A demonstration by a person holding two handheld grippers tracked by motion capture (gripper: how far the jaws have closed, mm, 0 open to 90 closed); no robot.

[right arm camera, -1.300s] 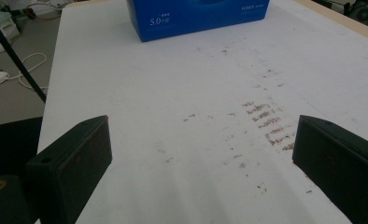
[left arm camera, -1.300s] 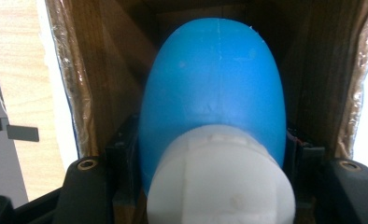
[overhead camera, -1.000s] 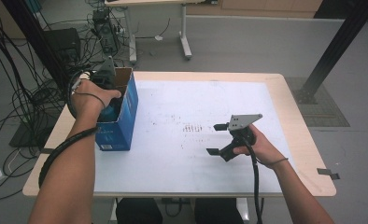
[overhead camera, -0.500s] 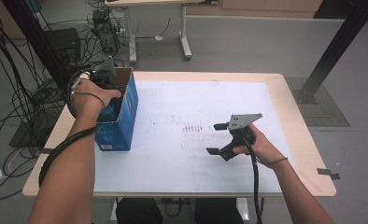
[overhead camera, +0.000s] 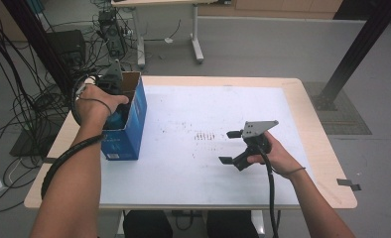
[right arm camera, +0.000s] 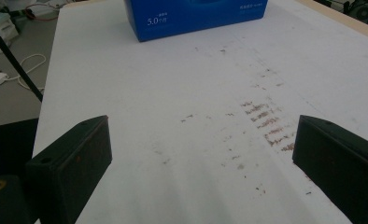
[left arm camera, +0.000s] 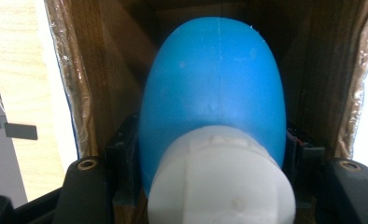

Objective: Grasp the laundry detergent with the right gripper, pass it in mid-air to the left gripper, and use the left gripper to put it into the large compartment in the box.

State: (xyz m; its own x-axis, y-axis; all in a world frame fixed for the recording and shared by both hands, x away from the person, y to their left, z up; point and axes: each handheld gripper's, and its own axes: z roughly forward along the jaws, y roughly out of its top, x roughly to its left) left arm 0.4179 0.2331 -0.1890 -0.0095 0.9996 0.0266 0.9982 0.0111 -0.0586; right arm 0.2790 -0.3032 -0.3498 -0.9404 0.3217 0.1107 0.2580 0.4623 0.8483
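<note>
An open blue cardboard box stands at the table's left side; its printed side also appears at the top of the right gripper view. My left gripper reaches down into the box, shut on a blue rounded bottle with a white cap. The brown inner walls of the box surround the bottle. In the high view the left gripper is sunk in the box mouth under the hand. My right gripper hovers low over the white sheet at the right, jaws wide apart, with nothing between them.
A white sheet with faint brown scuff marks covers the wooden table. Cables and equipment lie on the floor at the left. A black post stands at the back right.
</note>
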